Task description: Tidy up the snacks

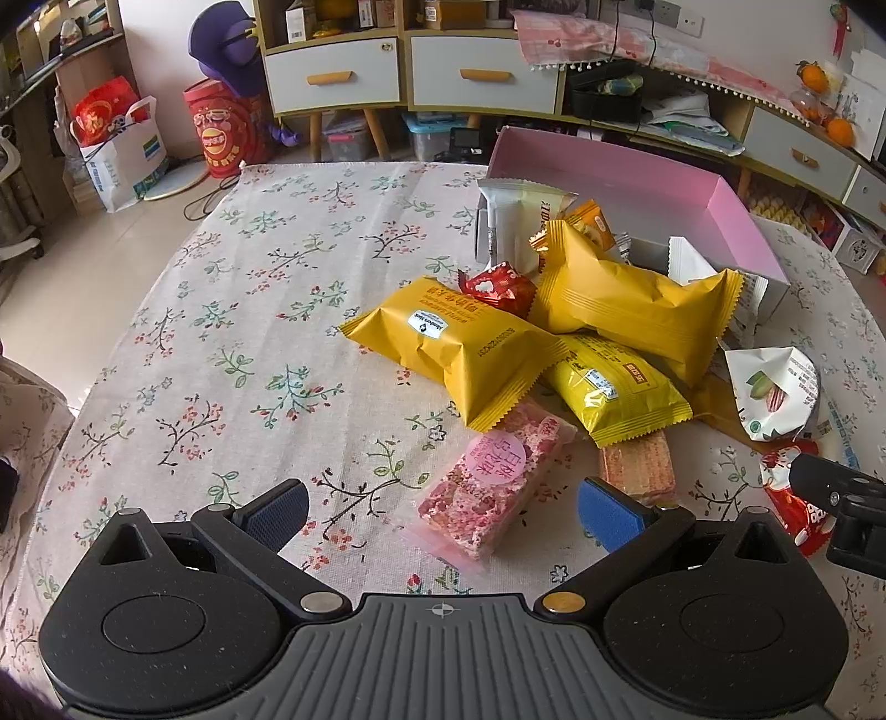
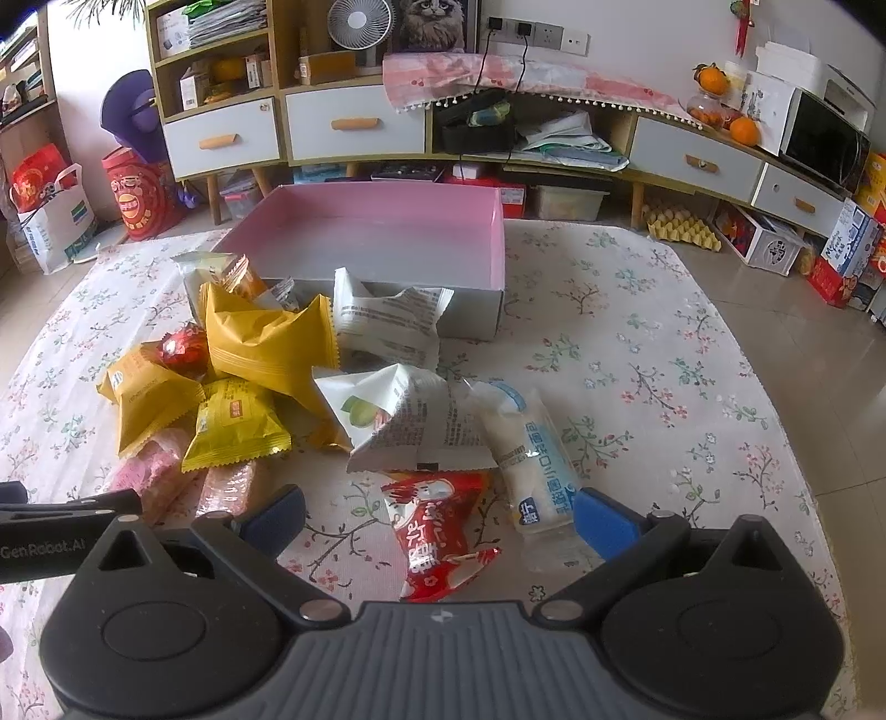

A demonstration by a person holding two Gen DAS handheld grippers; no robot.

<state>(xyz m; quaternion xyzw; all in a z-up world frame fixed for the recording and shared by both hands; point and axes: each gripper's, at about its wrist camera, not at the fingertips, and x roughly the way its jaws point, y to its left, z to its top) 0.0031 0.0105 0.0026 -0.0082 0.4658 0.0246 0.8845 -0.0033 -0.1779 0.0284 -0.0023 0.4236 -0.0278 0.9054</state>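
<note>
Blue pads spread wide on the left gripper [image 1: 443, 512], nothing held, hanging just over a pink nougat bar [image 1: 493, 487] with a round pink sticker. Right gripper [image 2: 440, 518] is released as well, jaws apart over a red packet [image 2: 437, 531] printed with white characters; a white roll [image 2: 531, 454] with blue print lies just beside its right pad. "GenRobot.AI" reads on the black arm at the right view's left edge. Out from there, the snack heap: yellow packs [image 1: 470, 354], one with a small white label I can't read clearly, a white pistachio bag [image 2: 410, 421], a red foil sweet [image 1: 498, 288]. All of it sits on the bench's floral cloth [image 1: 221, 332], against an open pink box [image 2: 387, 227]. Behind: tiled floor, white drawers [image 2: 354, 130] with orange handles, a fan [image 2: 360, 22], oranges [image 2: 742, 130].
</note>
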